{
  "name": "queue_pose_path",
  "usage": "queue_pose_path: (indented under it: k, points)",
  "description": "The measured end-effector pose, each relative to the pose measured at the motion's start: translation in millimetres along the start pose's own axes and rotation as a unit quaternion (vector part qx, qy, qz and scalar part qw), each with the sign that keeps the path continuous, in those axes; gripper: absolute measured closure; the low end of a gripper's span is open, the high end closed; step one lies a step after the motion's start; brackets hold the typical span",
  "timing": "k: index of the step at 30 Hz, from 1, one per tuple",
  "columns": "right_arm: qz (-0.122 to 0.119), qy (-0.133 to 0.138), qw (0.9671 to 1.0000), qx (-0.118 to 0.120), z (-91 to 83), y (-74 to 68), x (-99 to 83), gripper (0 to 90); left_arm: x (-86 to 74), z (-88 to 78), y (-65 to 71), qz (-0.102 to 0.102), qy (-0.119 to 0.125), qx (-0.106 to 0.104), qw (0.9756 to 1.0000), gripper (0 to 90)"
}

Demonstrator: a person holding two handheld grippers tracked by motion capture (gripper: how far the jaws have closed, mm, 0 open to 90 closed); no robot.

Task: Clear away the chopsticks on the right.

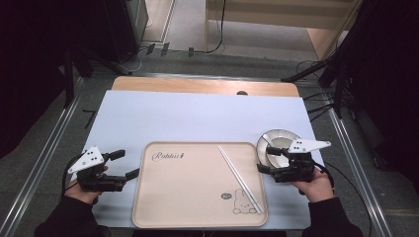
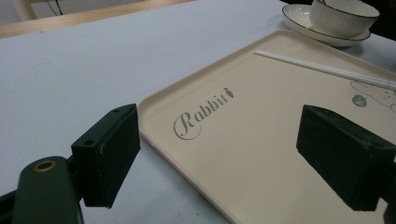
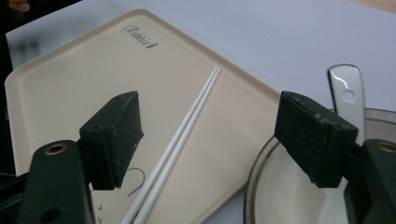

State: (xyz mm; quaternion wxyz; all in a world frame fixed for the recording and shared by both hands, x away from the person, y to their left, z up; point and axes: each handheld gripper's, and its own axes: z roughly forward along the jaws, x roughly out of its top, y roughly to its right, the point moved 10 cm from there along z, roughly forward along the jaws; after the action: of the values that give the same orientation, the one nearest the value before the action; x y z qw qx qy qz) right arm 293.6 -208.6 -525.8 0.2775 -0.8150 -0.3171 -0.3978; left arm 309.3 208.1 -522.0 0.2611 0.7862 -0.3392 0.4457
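Both tongs gape wide: left tongs [image 1: 127,165], right tongs [image 1: 263,158] beside glossy rectangular tray [image 1: 170,197].

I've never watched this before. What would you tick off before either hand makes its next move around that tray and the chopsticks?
1. Right tool open, nothing between its jaws: ok.
2. Left tool open and empty: ok.
3. Chopsticks lie together, flat on the tray: ok.
4. Tray sits flat on the white mat: ok.
5. Bowl rests in its saucer, beside the tray: ok.
6. Spoon steady in the dish: cannot tell.
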Motion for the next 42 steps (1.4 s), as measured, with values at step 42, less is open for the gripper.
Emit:
queue_pose_path:
  k: [42]
  points:
    - [0.017, 0.038, 0.998, -0.047, -45.9, 14.7, -26.6, 19.6, -0.1, -1.8, 1.1, 0.001, -0.002, 0.0, 1.0, 14.0]
